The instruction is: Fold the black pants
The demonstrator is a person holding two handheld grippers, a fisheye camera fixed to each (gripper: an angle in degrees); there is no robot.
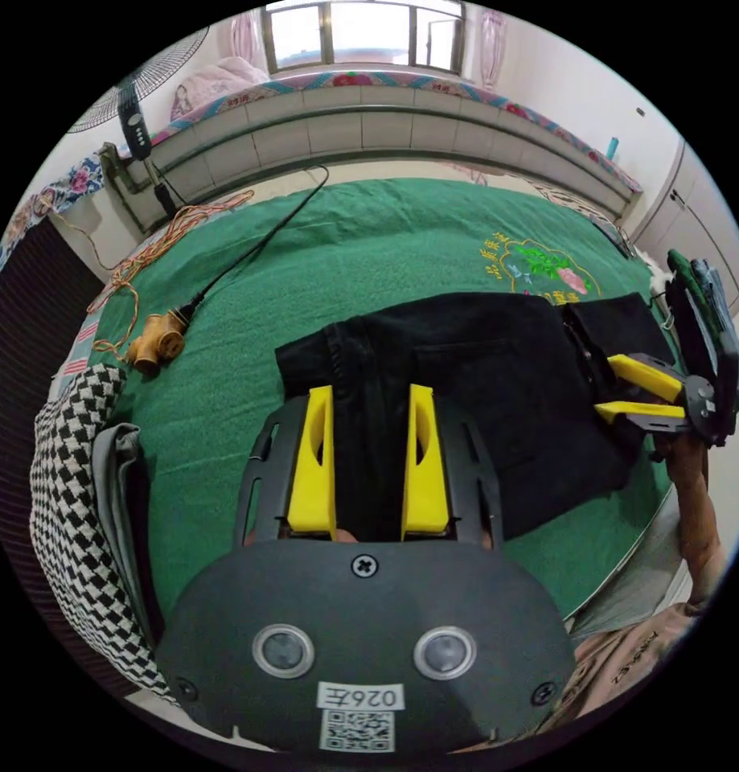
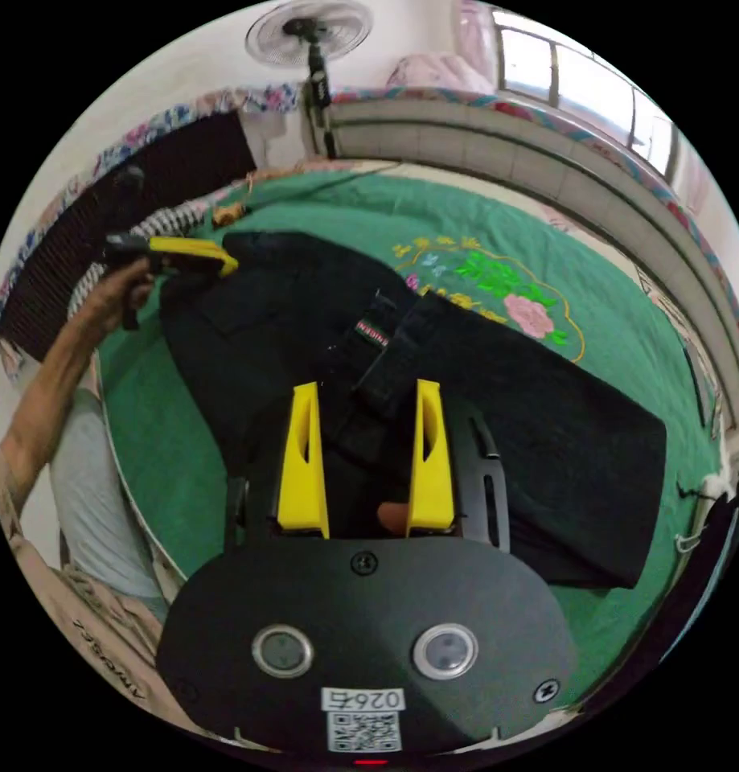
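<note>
At the left of the left gripper view lies one orange plug (image 1: 156,341); mid-frame one pair of black pants (image 1: 482,386) lies on the green bedspread (image 1: 337,249). The left gripper (image 1: 369,402) and right gripper (image 2: 369,398) both hover jaws apart over the cloth

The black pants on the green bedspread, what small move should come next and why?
Probably close both grippers on the cloth: the left gripper and right gripper hang open over the black pants, which lie flat on the bedspread.
</note>
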